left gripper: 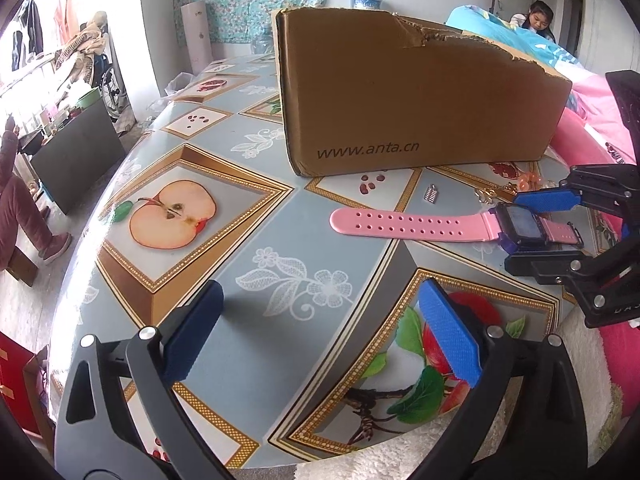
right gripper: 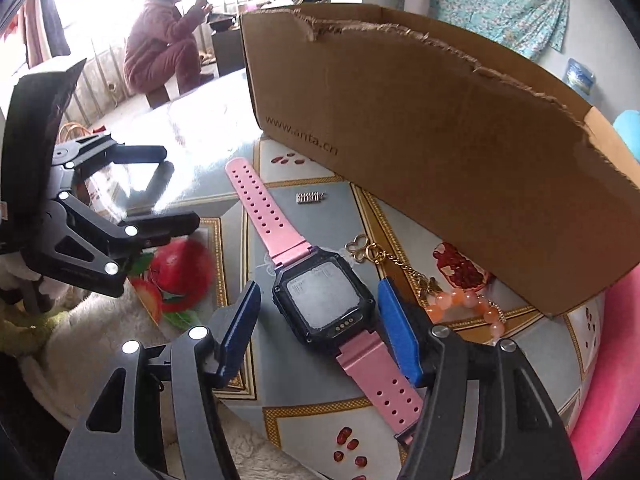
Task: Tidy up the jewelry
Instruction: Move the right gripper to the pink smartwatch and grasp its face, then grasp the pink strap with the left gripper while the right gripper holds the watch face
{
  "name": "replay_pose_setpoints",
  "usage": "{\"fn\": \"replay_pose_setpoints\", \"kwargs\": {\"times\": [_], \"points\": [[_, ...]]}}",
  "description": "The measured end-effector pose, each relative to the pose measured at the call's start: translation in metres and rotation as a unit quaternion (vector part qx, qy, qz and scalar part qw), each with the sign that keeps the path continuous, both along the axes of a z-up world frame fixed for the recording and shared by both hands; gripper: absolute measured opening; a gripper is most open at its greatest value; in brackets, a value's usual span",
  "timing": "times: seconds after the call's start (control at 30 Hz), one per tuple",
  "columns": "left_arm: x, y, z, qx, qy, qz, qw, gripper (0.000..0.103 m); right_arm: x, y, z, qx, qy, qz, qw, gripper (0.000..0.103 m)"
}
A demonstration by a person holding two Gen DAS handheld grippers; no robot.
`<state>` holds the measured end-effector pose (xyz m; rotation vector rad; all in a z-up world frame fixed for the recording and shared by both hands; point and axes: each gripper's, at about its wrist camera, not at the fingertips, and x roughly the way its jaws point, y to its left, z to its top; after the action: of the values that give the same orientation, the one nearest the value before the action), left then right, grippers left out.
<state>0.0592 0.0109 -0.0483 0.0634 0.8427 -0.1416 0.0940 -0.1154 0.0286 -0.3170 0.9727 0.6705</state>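
A: Where does the watch [right gripper: 326,300] lie?

B: Flat on the table [left gripper: 256,240], on the fruit-patterned cloth, in front of the cardboard box [left gripper: 416,92]. Its pink strap runs out long toward the box's printed side, and the dark square face sits between the two blue pads of the right gripper [right gripper: 320,320].

A: So the right gripper has it?

B: Not that I can see. In the right wrist view there is a gap on each side of the watch case, so the pads stand beside it and do not press on it. The jaws are partly apart with the watch between them.

A: And the left gripper [left gripper: 320,320]?

B: Its jaws are spread wide over a bare patch of cloth, above the printed red apple, nothing between them. It hangs well apart from the watch.

A: Anything else near the watch?

B: A small silver clip [right gripper: 310,197] lies between the strap and the box. Just right of the watch face there is a gold chain with a butterfly charm [right gripper: 358,249], and an orange bead bracelet [right gripper: 468,304] lying close to the box wall, next to the right pad.

A: Anyone about?

B: A person in dark red [right gripper: 160,40] sits by the window, far from the table
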Motion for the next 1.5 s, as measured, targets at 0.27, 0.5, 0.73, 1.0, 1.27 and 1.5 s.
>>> {"fn": "replay_pose_setpoints", "kwargs": {"times": [0.27,0.5,0.73,1.0,1.27,1.5], "points": [[-0.021,-0.016,0.009,0.016,-0.042,-0.06,0.9972,0.094,0.008,-0.007,0.006,0.023,0.056,0.02,0.998,0.05],[-0.038,-0.046,0.014,0.049,-0.068,-0.122,0.989,0.093,0.029,-0.022,0.005,0.091,0.164,0.037,0.982,0.05],[-0.034,-0.063,0.004,0.077,-0.065,-0.14,0.985,0.067,0.044,-0.03,-0.001,0.13,0.232,0.041,0.963,0.05],[-0.014,-0.072,0.003,0.069,-0.056,-0.151,0.9846,0.027,0.045,-0.028,-0.004,0.132,0.23,0.048,0.963,0.05],[0.017,-0.037,0.009,-0.086,0.036,-0.132,0.9868,0.014,0.037,-0.011,-0.001,0.093,0.177,0.058,0.978,0.05],[0.032,-0.02,0.007,-0.15,0.078,-0.116,0.9789,0.01,0.02,-0.006,0.003,0.038,0.114,0.059,0.991,0.047]]}}
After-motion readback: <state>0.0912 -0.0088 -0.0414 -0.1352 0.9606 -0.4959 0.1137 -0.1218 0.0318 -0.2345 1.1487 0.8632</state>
